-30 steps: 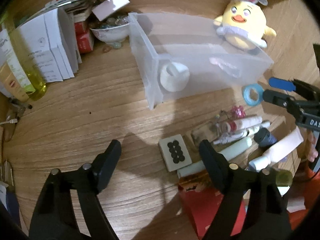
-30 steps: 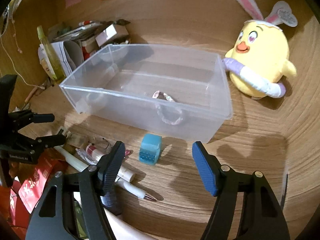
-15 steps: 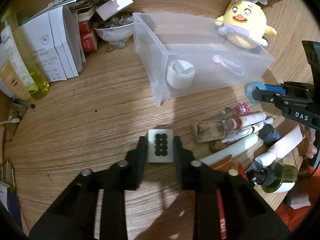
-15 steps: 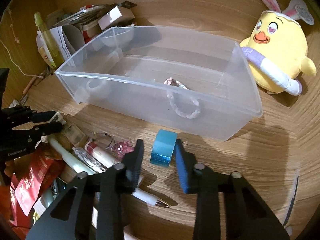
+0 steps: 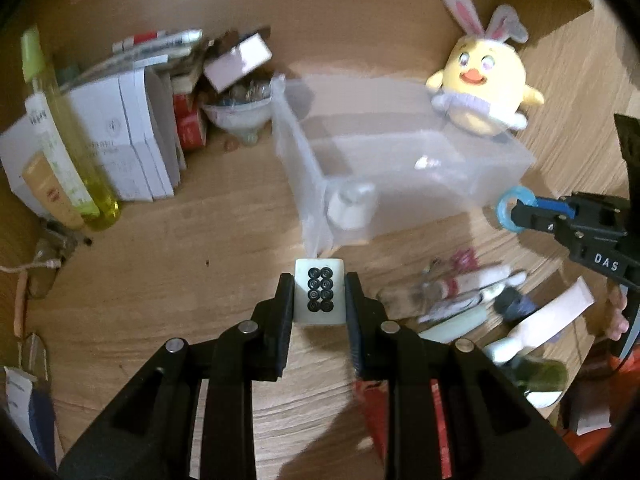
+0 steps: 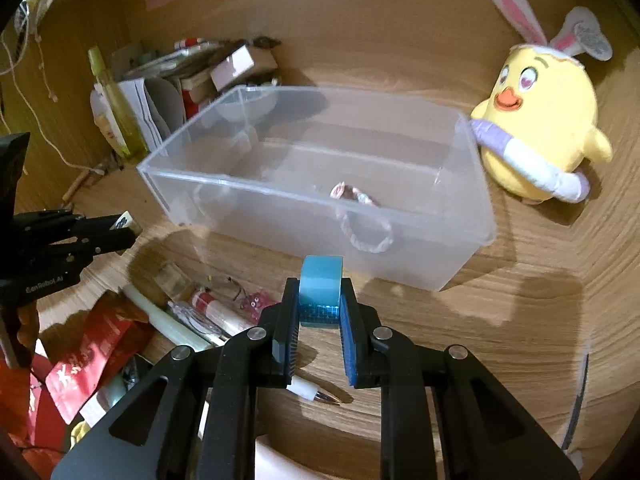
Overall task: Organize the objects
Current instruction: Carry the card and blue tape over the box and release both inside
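Observation:
My left gripper [image 5: 319,294] is shut on a white mahjong tile [image 5: 319,296] with black circles, held above the wooden table in front of the clear plastic bin [image 5: 400,184]. My right gripper [image 6: 320,300] is shut on a blue tape roll [image 6: 321,290], held up in front of the bin's [image 6: 320,184] near wall. The tape roll [image 5: 512,210] and right gripper also show in the left wrist view. The bin holds a white roll [image 5: 351,210] and a pink braided bracelet [image 6: 362,220].
A yellow chick plush [image 6: 540,140] sits right of the bin. Tubes, pens and a red packet [image 6: 92,352] lie in a pile on the table [image 5: 160,272]. White boxes [image 5: 120,140], a yellow bottle [image 5: 60,136] and a bowl [image 5: 236,120] stand at the back left.
Both grippers closed from open: the left on the mahjong tile, the right on the blue tape roll. Both have since lifted their objects off the table toward the bin.

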Motion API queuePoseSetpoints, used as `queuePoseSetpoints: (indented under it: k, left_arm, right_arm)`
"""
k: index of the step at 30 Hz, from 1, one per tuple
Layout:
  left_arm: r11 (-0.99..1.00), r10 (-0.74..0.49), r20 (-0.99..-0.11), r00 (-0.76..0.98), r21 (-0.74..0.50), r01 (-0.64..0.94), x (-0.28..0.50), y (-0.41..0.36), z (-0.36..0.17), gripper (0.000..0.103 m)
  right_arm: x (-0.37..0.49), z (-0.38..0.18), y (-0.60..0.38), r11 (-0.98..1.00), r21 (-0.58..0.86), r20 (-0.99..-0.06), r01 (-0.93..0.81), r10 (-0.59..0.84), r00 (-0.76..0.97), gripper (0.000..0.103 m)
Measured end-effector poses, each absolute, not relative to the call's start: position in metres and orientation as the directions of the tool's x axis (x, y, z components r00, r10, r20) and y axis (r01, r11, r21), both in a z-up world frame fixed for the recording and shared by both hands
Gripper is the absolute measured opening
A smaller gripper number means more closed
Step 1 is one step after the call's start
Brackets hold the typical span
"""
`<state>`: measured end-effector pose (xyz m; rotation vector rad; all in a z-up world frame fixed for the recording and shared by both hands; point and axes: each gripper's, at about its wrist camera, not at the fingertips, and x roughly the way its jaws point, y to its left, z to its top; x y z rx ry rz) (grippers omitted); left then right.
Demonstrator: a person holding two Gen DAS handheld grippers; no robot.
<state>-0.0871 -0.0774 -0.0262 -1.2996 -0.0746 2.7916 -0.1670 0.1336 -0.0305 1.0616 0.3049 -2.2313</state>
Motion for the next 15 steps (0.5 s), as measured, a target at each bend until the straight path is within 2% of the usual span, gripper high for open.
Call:
queuePoseSetpoints:
  k: [15]
  left_arm:
    - [-0.993,0.1,-0.645,-0.758,-0.116,-0.033,-0.103,-0.071,0.034,0.024]
  right_arm:
    - [-0.17,0.029,0.158,-0.78,0.072,-0.633,0.621,-0.517,-0.576,0.017]
